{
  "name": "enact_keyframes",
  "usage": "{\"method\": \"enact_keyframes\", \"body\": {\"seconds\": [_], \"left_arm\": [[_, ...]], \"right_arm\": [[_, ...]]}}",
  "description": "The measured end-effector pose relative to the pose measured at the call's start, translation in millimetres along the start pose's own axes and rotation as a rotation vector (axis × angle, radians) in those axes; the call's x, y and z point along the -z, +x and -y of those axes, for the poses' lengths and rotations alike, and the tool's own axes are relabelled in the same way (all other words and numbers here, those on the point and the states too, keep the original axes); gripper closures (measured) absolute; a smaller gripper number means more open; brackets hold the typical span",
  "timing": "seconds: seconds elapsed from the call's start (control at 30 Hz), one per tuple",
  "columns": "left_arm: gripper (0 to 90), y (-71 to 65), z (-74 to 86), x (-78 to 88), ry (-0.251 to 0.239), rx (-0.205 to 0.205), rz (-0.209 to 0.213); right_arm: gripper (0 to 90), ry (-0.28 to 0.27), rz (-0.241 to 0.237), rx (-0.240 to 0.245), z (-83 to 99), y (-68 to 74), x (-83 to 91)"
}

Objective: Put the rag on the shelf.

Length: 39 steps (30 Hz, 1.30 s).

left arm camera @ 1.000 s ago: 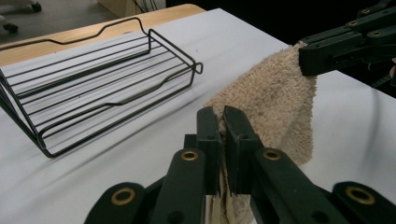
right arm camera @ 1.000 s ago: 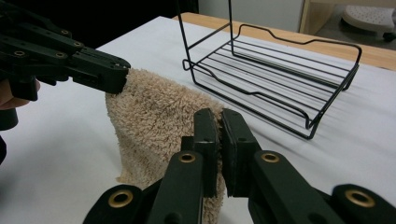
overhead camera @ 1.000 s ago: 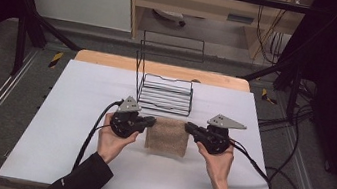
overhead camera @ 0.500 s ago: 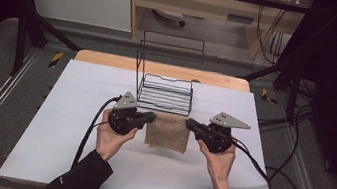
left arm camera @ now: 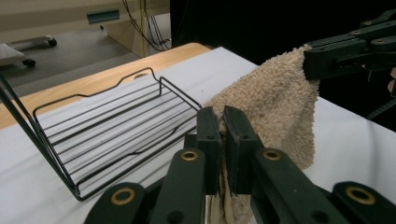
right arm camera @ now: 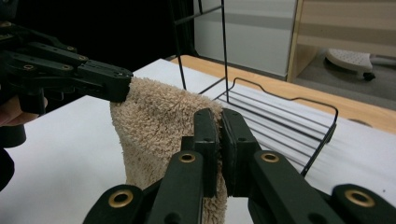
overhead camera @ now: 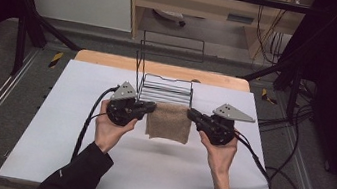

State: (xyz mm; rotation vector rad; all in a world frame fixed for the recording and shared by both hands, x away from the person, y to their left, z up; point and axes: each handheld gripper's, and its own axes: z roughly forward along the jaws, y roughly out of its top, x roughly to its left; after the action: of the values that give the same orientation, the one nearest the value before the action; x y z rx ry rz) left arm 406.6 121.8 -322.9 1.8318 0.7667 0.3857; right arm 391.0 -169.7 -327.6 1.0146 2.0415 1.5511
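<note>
A folded beige towel point(overhead camera: 168, 121) hangs in the air between my two grippers, above the white table point(overhead camera: 81, 91). My left gripper point(overhead camera: 151, 107) is shut on the towel's upper left corner, and my right gripper point(overhead camera: 191, 113) is shut on its upper right corner. In the left gripper view the jaws point(left arm camera: 221, 122) pinch the towel point(left arm camera: 275, 107) edge, with the other gripper clamped on the far corner. In the right gripper view the jaws point(right arm camera: 219, 123) pinch the towel point(right arm camera: 159, 126) likewise. A black wire basket point(overhead camera: 166, 90) stands just behind the towel.
The wire basket point(left arm camera: 107, 126) has tall upright rods at its far side point(right arm camera: 223, 42). A bare wooden strip point(overhead camera: 111, 59) runs along the table's far edge. Cables point(overhead camera: 266, 170) trail from both grippers across the table.
Both grippers have risen together with the towel, which has lifted off the table and now hangs freely. Its shadow shows on the table below.
</note>
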Motion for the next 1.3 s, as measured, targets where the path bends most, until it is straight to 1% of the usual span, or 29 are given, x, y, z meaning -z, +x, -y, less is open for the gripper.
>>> {"method": "enact_keyframes", "body": {"seconds": [0.2,0.33,0.6,0.87,1.3], "left_arm": [[85.3,3.4,-12.3,5.7,-0.032,-0.003,-0.010],[85.3,4.9,-20.1,8.4,-0.045,-0.008,-0.014],[85.3,8.6,-35.7,12.6,-0.078,-0.004,-0.018],[85.3,10.4,-52.6,18.5,-0.117,-0.010,-0.029],[85.3,14.4,-71.3,25.6,-0.181,-0.015,-0.042]], "right_arm": [[85.7,-0.024,0.009,0.021,-15.1,2.4,-1.2],[85.8,-0.039,0.015,0.029,-23.8,3.2,-0.7],[85.8,-0.071,0.024,0.039,-41.0,3.9,0.2],[85.8,-0.106,0.035,0.047,-58.4,5.0,2.1],[85.8,-0.152,0.049,0.073,-83.3,8.3,4.5]]}}
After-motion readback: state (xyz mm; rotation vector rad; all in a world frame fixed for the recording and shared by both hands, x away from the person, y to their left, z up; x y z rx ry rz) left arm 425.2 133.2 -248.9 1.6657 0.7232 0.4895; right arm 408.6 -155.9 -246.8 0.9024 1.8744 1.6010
